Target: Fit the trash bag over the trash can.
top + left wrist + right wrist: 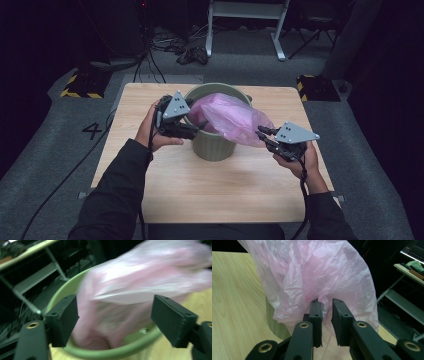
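A green bin [215, 147] stands on the wooden table [200, 190] with a pink plastic bag [230, 117] billowing out of its top toward the right. My left gripper [199, 127] is at the bin's left rim, jaws wide apart. In the left gripper view the bag [140, 277] and the rim [62, 290] lie beyond my left gripper [115, 315], touching neither pad. My right gripper [261, 134] meets the bag's right tip. In the right gripper view a fold of the bag [312, 272] sits inside my right gripper [327, 307], whose jaws are narrow with a gap showing; the bin wall [274, 325] is at the left.
Bare tabletop lies in front of the bin. Beyond the table, a white table frame [245, 10] stands on the grey floor, with cables [175, 47] and two yellow-and-black striped blocks [82, 85] [317, 85] near the far corners.
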### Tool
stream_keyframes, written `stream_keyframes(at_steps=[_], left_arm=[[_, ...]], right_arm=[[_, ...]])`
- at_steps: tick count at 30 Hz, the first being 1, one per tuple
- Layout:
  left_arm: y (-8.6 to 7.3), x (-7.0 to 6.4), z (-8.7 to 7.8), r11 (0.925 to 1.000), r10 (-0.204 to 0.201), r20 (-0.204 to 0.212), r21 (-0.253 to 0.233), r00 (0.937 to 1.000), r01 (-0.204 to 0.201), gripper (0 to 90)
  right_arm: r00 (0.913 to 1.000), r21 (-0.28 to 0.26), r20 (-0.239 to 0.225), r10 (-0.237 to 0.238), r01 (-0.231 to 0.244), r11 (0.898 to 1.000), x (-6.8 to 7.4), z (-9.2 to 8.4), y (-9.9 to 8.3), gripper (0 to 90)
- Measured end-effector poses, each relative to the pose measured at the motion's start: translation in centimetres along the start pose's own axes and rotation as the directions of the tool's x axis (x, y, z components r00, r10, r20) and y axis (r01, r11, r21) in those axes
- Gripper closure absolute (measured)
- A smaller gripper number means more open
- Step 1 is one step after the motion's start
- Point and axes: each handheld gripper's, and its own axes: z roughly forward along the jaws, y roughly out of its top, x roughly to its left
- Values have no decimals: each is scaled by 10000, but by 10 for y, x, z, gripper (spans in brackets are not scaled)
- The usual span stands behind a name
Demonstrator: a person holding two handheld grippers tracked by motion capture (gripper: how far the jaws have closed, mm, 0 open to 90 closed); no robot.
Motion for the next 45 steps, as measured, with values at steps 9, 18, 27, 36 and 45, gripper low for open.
stream_keyframes(at_steps=[9, 18, 27, 36, 45], left_arm=[[21, -33, 11, 9957, 888, 289, -289, 9956, -879, 282], [24, -33, 24, 9833, 1811, 12, 181, 9835, -1811, 854], [12, -13, 11, 9932, 1150, -256, -134, 9930, -1154, 900], [-12, 12, -11, 9991, 142, -814, -382, 9966, -173, 900], [-31, 28, -30, 9976, -474, -1243, -552, 9911, 408, 900]], right_arm=[[9998, -63, -70, -203, 203, 9998, 4, 2, 11, 841], [9998, -228, -12, -193, 193, 9996, 3, -3, 15, 862], [9998, -326, 190, -55, 61, 9994, -2, -9, 17, 842], [9980, -348, 607, 202, -181, 9992, -6, -10, 15, 651], [9992, -97, 396, -24, 28, 9999, -7, -8, 11, 445]])
